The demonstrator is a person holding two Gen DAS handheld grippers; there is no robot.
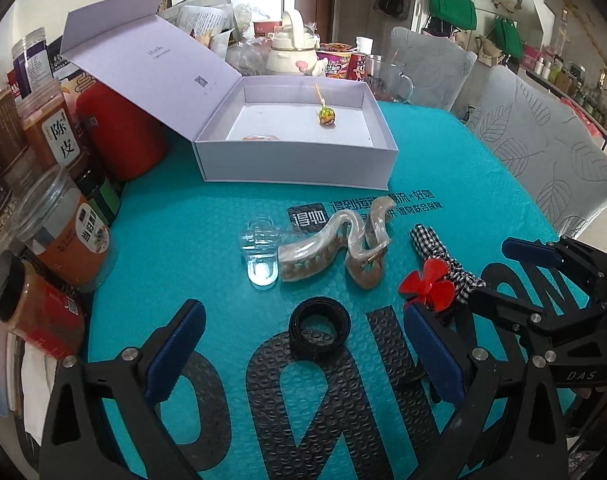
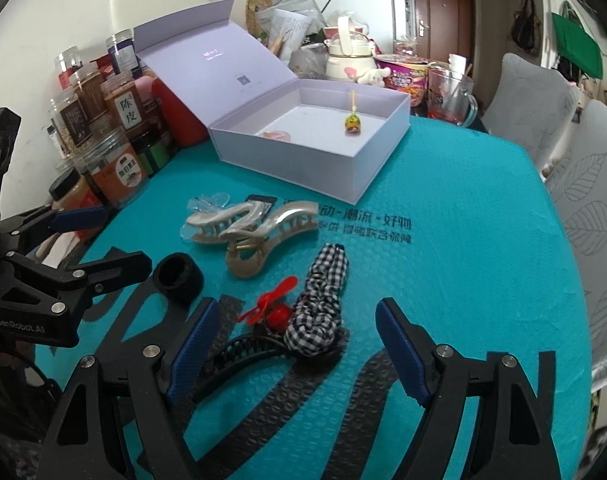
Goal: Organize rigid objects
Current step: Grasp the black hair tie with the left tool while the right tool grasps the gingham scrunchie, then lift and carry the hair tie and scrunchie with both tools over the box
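Observation:
An open lavender box (image 1: 295, 156) (image 2: 343, 176) stands at the back of the teal mat, with a small lollipop-like charm (image 1: 326, 116) (image 2: 352, 124) and a pinkish clip (image 2: 277, 135) inside. On the mat lie two pearl claw clips (image 1: 331, 244) (image 2: 255, 224), a clear clip (image 1: 259, 252), a black ring (image 1: 319, 330) (image 2: 179, 276), a red fan-shaped piece (image 1: 427, 286) (image 2: 271, 308) and a gingham-covered black hair clip (image 1: 455, 268) (image 2: 323, 304). My left gripper (image 1: 301, 308) (image 2: 115, 236) is open around the black ring without touching it. My right gripper (image 2: 297, 304) (image 1: 499, 272) is open over the gingham clip.
Several spice jars (image 1: 59, 216) (image 2: 111, 120) and a red tin (image 1: 123, 132) crowd the mat's left edge. A cream kettle (image 1: 293, 46), a noodle cup (image 2: 403, 76) and a glass mug (image 2: 449, 94) stand behind the box. Chairs with leaf-patterned covers (image 1: 543, 140) are to the right.

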